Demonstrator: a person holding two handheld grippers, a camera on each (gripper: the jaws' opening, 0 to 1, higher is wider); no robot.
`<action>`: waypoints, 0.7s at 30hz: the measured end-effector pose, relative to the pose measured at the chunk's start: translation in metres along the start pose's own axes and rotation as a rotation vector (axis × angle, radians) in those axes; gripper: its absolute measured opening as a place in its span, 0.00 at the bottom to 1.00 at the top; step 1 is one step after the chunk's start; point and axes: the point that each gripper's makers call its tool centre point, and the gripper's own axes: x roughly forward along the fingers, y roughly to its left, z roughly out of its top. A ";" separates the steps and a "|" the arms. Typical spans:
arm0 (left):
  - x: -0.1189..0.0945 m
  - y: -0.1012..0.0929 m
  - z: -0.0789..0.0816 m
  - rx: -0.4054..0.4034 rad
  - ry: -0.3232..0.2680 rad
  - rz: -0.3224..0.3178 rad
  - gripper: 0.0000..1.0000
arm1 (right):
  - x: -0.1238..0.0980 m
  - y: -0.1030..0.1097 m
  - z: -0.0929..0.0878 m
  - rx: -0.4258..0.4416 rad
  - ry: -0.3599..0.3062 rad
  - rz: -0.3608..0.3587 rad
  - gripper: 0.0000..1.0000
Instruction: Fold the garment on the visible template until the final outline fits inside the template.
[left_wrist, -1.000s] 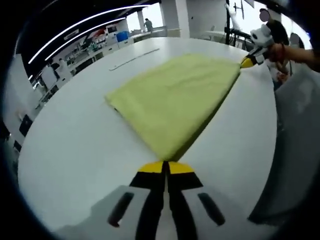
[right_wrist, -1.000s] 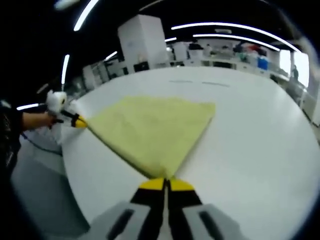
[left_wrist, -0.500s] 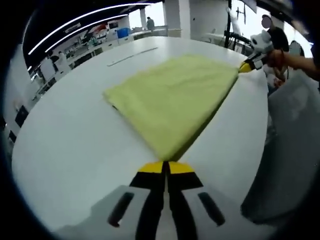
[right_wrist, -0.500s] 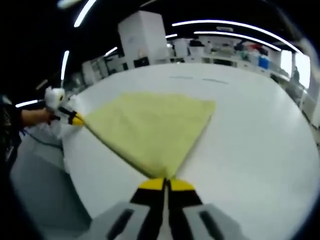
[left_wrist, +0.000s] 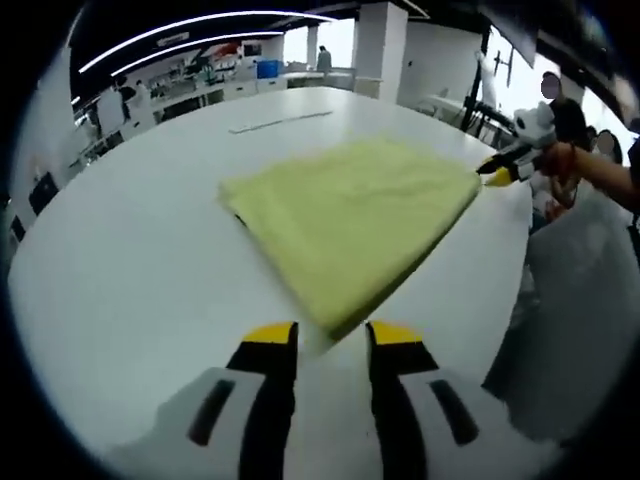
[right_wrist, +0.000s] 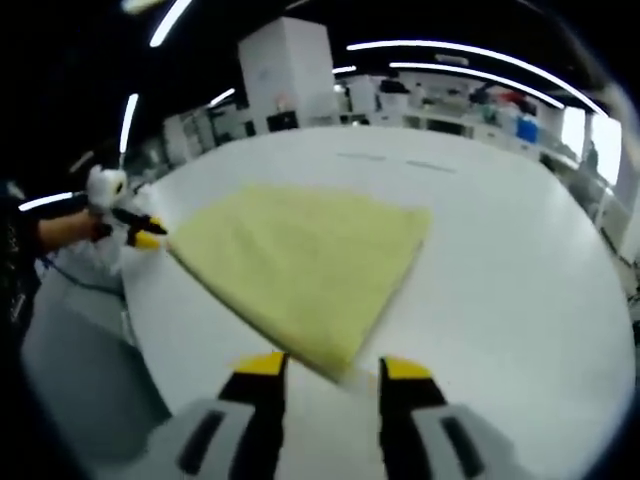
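Flat on the round white table (left_wrist: 130, 290): folded pale-yellow cloth garment (left_wrist: 350, 215), near corner just ahead of the left gripper (left_wrist: 332, 338), adjoining corner just ahead of the right gripper (right_wrist: 334, 369), both with jaws spread and holding nothing, shared near edge running between them.

Looking like a lab or open-plan research workspace, not a home. Long linear ceiling lights (left_wrist: 200, 25) are running overhead across a dark ceiling. Rows of benches (right_wrist: 440, 115) at the back are carrying equipment and a blue bin (left_wrist: 268, 68). A big white cabinet-like unit (right_wrist: 285, 75) is standing beside them, and a white structural column (left_wrist: 378, 45) is rising behind the large round white table (left_wrist: 120, 260). People (left_wrist: 322, 58) are standing around in the background near bright windows (right_wrist: 585, 130). Finer detail is blurring out.
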 end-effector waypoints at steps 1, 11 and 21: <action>-0.001 -0.001 0.003 -0.013 -0.009 -0.001 0.35 | -0.001 0.002 0.003 -0.006 -0.005 -0.001 0.44; -0.027 -0.016 0.036 -0.041 -0.095 0.002 0.76 | -0.026 0.021 0.035 -0.039 -0.051 -0.001 0.78; -0.047 -0.020 0.040 -0.096 -0.126 0.010 0.95 | -0.047 0.041 0.047 0.038 -0.066 -0.008 0.99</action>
